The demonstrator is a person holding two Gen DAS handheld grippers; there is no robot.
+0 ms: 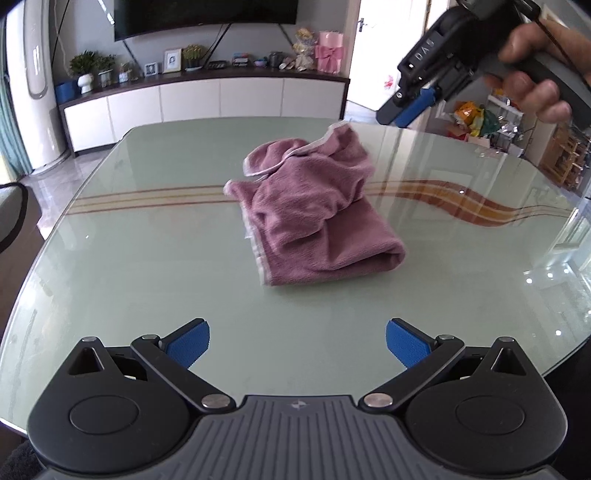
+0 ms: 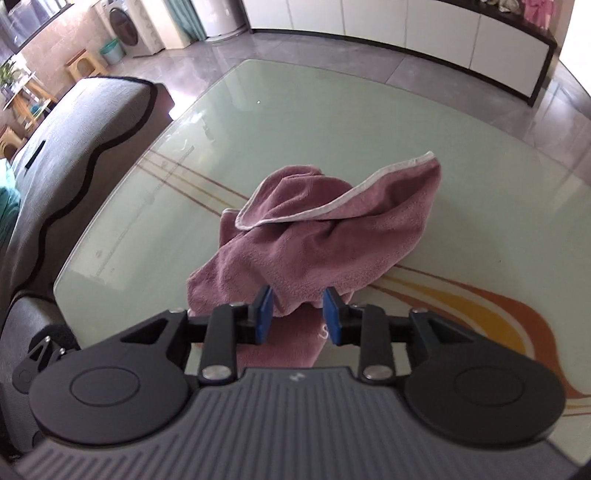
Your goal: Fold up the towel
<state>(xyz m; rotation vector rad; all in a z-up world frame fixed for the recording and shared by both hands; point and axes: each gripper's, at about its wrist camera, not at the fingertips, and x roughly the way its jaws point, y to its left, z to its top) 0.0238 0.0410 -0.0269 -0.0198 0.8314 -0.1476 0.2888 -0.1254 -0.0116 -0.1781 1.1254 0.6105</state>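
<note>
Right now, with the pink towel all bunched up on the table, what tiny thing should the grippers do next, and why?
Probably spread it flat first. The towel lies crumpled on the glass table, one white-edged corner flipped up. The left gripper is wide open, short of the towel, so it could ease forward and pinch the near edge. The right gripper is partly open with a fold between its pads.

Worktop (image 1: 147,258): glassy pale green, filling mid-frame, brown and orange stripes curving across it.
Television (image 1: 205,14): hanging top centre.
Sideboard (image 1: 221,98): white-fronted, running behind, carrying plants and photo frames.
Sofa (image 2: 74,147): grey, sitting left.
Washing machine (image 2: 122,22): standing upper left.
</note>
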